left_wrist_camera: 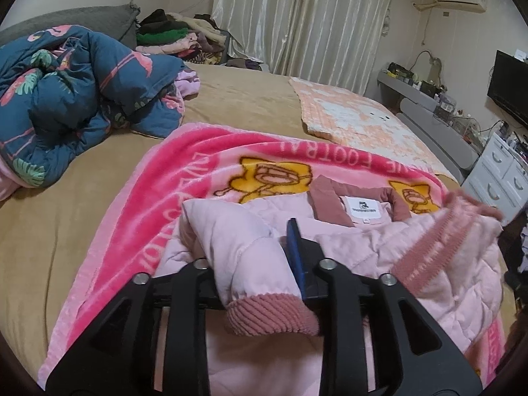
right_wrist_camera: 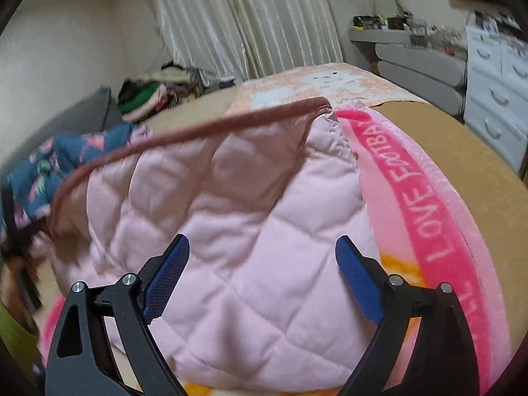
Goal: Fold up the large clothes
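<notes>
A pale pink quilted jacket (left_wrist_camera: 363, 250) with dusty-rose corduroy collar and cuffs lies on a bright pink cartoon blanket (left_wrist_camera: 138, 204) on the bed. My left gripper (left_wrist_camera: 264, 257) is shut on the jacket's sleeve (left_wrist_camera: 241, 257) just above its ribbed cuff (left_wrist_camera: 270, 316); only the right blue pad shows, the other is hidden by fabric. In the right wrist view my right gripper (right_wrist_camera: 262, 247) is open, its blue pads (right_wrist_camera: 358, 277) spread over the quilted jacket body (right_wrist_camera: 231, 204). The jacket's rose-trimmed edge (right_wrist_camera: 184, 135) is raised and blurred.
A tan bedsheet (left_wrist_camera: 49, 231) covers the bed. A crumpled blue flamingo duvet (left_wrist_camera: 66, 99) lies at the left, an orange-and-white towel (left_wrist_camera: 359, 122) at the far right. Clothes pile (left_wrist_camera: 178, 39) by the curtains. White drawers (right_wrist_camera: 495, 99) and a grey bench stand right.
</notes>
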Demonstrator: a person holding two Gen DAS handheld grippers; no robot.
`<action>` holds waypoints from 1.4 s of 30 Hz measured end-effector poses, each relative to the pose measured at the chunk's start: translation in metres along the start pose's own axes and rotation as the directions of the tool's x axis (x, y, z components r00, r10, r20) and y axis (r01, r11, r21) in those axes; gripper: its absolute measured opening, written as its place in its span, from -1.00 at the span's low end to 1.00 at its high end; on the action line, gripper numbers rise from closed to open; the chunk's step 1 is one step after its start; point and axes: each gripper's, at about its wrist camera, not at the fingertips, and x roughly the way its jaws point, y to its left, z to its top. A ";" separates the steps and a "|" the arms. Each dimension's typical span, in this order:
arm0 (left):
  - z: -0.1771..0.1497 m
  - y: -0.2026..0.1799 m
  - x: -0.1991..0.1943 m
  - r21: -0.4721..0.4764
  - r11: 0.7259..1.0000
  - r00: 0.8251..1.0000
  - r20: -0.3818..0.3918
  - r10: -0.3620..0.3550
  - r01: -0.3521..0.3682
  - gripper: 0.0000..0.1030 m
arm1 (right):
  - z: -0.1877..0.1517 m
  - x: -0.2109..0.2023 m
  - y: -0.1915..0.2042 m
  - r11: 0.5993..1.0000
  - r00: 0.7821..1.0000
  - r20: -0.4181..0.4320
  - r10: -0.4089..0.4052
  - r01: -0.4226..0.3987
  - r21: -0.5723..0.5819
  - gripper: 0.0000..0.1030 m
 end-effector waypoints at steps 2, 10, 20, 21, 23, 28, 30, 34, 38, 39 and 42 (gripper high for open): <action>-0.001 -0.005 -0.004 0.009 1.000 1.000 0.008 -0.008 0.008 -0.26 | -0.007 0.003 0.002 1.000 1.000 -0.011 0.000 0.000 -0.013 0.78; -0.001 -0.018 -0.026 0.026 0.999 0.998 0.037 -0.044 0.044 0.31 | -0.020 -0.001 0.008 1.000 1.000 -0.028 0.014 -0.015 -0.017 0.80; 0.003 -0.038 -0.076 0.119 0.993 0.988 0.151 -0.018 0.000 0.82 | -0.017 -0.037 0.012 0.999 0.999 0.039 0.004 -0.003 -0.032 0.91; 0.003 -0.039 -0.080 0.124 0.992 0.988 0.156 -0.017 -0.003 0.82 | -0.017 -0.042 0.013 0.999 0.999 0.049 -0.001 0.003 -0.038 0.91; 0.003 -0.039 -0.086 0.133 0.991 0.987 0.161 -0.014 -0.008 0.82 | -0.017 -0.049 0.012 0.999 0.998 0.063 -0.006 0.009 -0.046 0.91; -0.003 -0.037 -0.097 0.136 0.991 0.987 0.163 -0.006 -0.016 0.82 | -0.018 -0.068 0.011 0.997 0.995 0.095 -0.027 0.033 -0.064 0.91; -0.007 -0.034 -0.101 0.137 0.990 0.987 0.160 -0.001 -0.022 0.82 | -0.019 -0.073 0.009 0.997 0.994 0.102 -0.038 0.045 -0.067 0.92; -0.020 -0.025 -0.100 0.145 0.989 0.990 0.139 0.019 -0.040 0.82 | -0.025 -0.079 0.002 0.994 0.992 0.105 -0.068 0.076 -0.074 0.92; -0.043 -0.003 -0.089 0.117 0.992 0.996 0.082 0.035 -0.045 0.82 | -0.035 -0.078 -0.009 0.992 0.991 0.086 -0.098 0.105 -0.077 0.92; -0.048 0.002 -0.087 0.110 0.993 0.997 0.073 0.034 -0.042 0.82 | -0.038 -0.077 -0.011 0.990 0.991 0.078 -0.108 0.114 -0.077 0.92; -0.068 0.020 -0.079 0.087 0.995 0.999 0.031 0.039 -0.041 0.82 | -0.049 -0.073 -0.019 0.988 0.990 0.055 -0.129 0.133 -0.078 0.92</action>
